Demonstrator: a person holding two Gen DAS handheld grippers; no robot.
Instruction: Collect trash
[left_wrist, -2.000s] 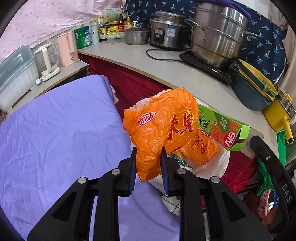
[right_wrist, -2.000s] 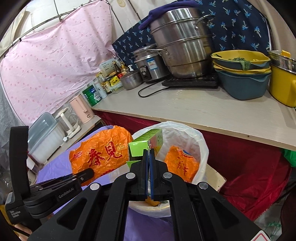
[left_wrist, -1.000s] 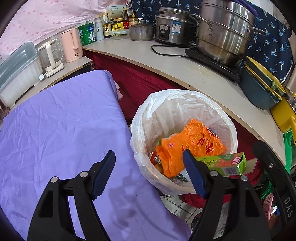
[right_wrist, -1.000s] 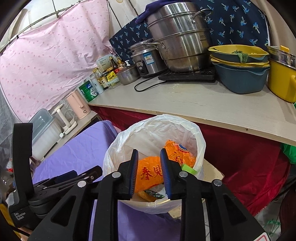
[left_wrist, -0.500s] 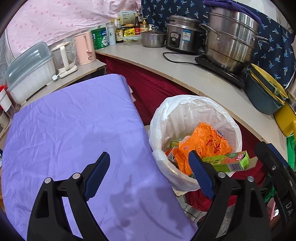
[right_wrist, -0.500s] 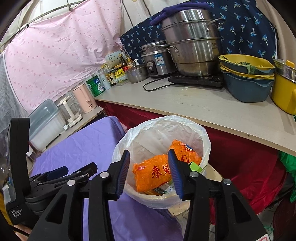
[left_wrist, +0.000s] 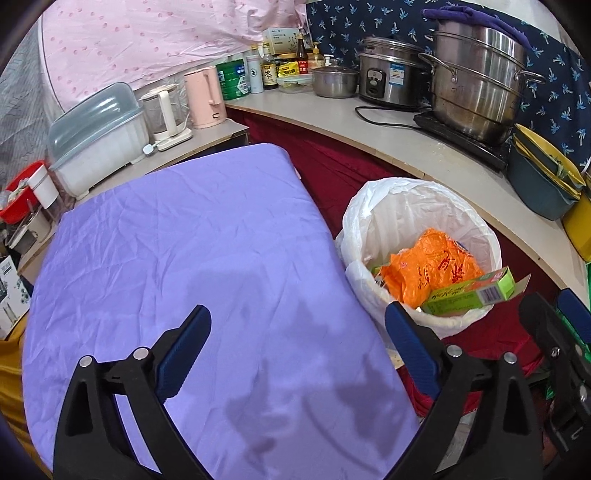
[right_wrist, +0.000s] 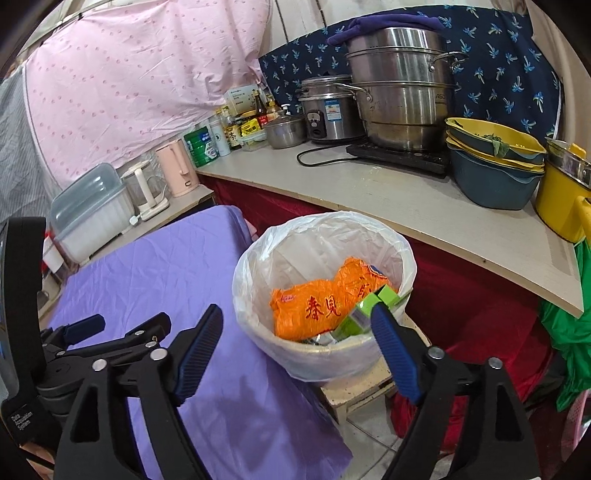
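Orange wrappers (left_wrist: 430, 271) are lying crumpled inside the white-lined trash bin (left_wrist: 373, 214), which is sitting at the centre right of your left wrist view, just past the right edge of the purple cloth (left_wrist: 192, 258) covering the bench. A green carton (left_wrist: 469, 293) is resting on top of the wrappers, poking over the bin's near rim. In your right wrist view the same bin (right_wrist: 251, 266) is sitting at centre frame, with the orange wrappers (right_wrist: 317, 306) and the green carton (right_wrist: 369, 314) in it.

Your left gripper (left_wrist: 297, 334) is hovering low in the frame over the purple cloth, its jaws spread wide and holding nothing. Your right gripper (right_wrist: 297, 338) is hovering just before the bin's near rim, jaws likewise released and empty; you are seeing the left gripper (right_wrist: 110, 332) at its lower left.

Along the upper right of both views, steel pots (left_wrist: 476, 85) are standing on the pale bench (left_wrist: 406, 147).
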